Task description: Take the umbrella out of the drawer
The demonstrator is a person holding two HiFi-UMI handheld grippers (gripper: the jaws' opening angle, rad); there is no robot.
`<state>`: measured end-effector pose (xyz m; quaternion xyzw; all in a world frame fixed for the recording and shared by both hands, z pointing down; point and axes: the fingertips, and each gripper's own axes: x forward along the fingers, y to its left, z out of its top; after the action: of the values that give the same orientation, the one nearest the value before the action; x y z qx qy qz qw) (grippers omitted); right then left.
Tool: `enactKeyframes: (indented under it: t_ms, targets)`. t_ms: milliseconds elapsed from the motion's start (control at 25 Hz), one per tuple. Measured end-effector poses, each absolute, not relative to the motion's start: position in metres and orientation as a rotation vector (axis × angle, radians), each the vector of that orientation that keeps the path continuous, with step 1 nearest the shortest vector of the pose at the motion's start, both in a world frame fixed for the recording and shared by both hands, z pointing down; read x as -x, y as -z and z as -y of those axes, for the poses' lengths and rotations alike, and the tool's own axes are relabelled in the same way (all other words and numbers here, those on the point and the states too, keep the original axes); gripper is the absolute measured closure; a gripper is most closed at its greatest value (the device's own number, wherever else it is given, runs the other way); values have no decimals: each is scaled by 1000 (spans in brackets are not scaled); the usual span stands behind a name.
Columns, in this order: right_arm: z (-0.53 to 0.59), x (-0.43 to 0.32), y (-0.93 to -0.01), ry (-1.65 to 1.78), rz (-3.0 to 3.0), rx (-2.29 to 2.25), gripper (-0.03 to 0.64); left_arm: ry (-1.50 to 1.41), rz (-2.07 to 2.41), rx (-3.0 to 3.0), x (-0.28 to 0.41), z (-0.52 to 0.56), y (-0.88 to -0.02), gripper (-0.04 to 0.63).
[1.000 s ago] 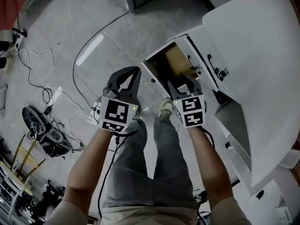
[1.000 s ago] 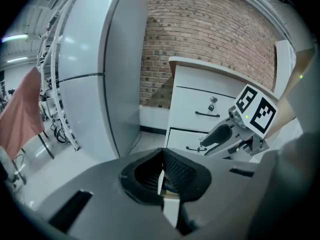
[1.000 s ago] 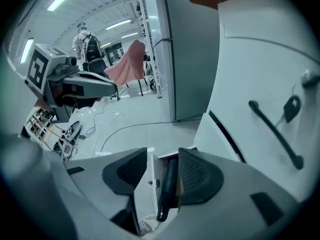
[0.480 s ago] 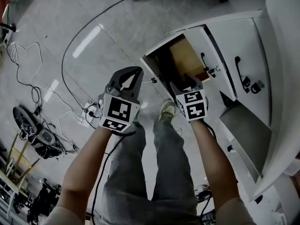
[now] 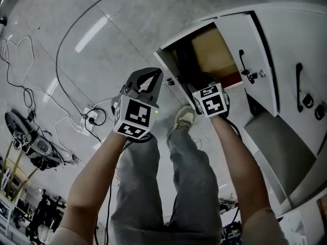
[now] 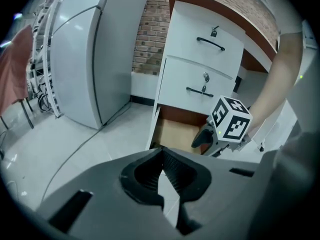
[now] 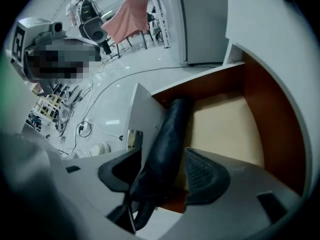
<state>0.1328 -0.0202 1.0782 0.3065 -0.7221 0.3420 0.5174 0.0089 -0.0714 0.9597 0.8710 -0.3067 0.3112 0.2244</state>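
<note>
Standing against a brick wall, white cabinet [image 6: 200, 59], two upper drawers shut, bottom drawer [image 5: 214, 52] pulled out, pale wood floor showing. Black folded umbrella [image 7: 167, 139] lies slanted in that drawer, far end toward the back, near end passing up over the front edge. Right gripper [image 7: 164, 154] reaches in over the drawer front; umbrella runs between its fingers [image 7: 205, 176] and fills the gap, a pad against each side. Left gripper [image 6: 162, 156] hangs above the floor, well apart from the drawer, tips pressed together, nothing between.
</note>
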Motion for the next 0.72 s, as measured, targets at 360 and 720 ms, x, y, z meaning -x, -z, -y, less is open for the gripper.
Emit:
enactKeyframes:
  t_ms: [360, 720]
  targets:
    - [14, -136, -1130, -960, 1666, -701, 353, -784, 880, -2295, -3, 70, -1001, 586]
    - [7, -135, -1147, -1164, 1657, -670, 348, -777, 851, -2282, -6, 60, -1017, 588]
